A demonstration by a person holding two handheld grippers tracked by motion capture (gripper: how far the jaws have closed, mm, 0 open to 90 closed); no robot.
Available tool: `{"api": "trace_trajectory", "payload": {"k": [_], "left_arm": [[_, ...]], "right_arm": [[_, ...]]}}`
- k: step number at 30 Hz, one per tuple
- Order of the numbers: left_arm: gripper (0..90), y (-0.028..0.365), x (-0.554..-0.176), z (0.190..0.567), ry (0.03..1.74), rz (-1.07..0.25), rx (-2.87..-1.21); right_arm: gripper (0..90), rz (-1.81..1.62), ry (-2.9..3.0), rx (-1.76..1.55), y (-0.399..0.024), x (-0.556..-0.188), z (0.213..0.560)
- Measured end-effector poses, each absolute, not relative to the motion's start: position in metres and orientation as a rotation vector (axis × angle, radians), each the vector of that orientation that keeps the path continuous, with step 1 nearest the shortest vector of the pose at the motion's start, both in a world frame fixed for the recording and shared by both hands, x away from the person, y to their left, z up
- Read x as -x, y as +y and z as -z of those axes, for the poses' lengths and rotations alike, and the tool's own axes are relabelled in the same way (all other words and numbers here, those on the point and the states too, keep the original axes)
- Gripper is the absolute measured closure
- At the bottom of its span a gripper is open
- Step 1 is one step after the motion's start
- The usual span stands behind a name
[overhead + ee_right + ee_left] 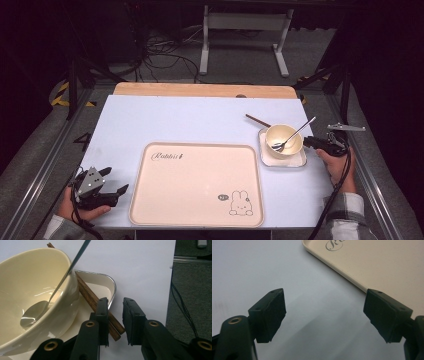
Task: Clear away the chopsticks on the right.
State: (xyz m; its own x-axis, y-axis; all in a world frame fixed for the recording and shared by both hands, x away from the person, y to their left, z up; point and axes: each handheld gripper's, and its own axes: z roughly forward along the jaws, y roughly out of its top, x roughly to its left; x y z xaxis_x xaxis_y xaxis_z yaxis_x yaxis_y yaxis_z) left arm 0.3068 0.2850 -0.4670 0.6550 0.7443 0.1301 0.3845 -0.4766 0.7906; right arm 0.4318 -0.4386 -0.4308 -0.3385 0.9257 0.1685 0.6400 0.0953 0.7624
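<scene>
A: Two grippers, one at each side of the white table (150,120). The left gripper (107,184) rests near the front left corner, jaws spread wide with bare tabletop between them, just beside the left rim of the beige tray (195,185).

B: And the right gripper (310,142)?

A: It sits at the right edge of the table, just beside the square white dish (282,159). In the right gripper view its jaws stand a narrow gap apart, pads not pressing anything; the near ends of the wooden chopsticks (100,307) lie right at the left jaw, over the dish's metal-trimmed rim.

B: Room to move?

A: Plenty on the left and far side: the tabletop is bare from the tray to the wooden strip (200,90) at the back. On the right it is tight; the dish sits close to the table's edge, and beyond that comes grey floor.

B: Count things for me.

A: One tray, printed with a rabbit and a script word. One dish. One cream bowl (283,140) standing in the dish. One metal spoon (295,135), its head in the bowl, handle leaning out over the rim toward the far right. One pair of chopsticks, wedged between bowl and dish rim, their far ends poking out toward the back left.
</scene>
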Motion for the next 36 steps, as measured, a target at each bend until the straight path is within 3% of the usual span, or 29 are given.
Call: {"api": "trace_trajectory", "payload": {"k": [24,32,36], "left_arm": [[19.0,0.2825,-0.3089,0.4688,0.864,-0.575,-2.125],[19.0,0.2823,-0.3094,0.4688,0.862,-0.572,-2.128],[19.0,0.2823,-0.3091,0.4689,0.863,-0.569,-2.127]], "right_arm": [[72.0,-1.081,2.057,-1.541,-0.4345,-0.4389,0.4348],[83.3,-1.136,2.074,-1.537,-0.4342,-0.4405,0.4367],[84.3,-1.125,2.079,-1.534,-0.4316,-0.4404,0.4364]]}}
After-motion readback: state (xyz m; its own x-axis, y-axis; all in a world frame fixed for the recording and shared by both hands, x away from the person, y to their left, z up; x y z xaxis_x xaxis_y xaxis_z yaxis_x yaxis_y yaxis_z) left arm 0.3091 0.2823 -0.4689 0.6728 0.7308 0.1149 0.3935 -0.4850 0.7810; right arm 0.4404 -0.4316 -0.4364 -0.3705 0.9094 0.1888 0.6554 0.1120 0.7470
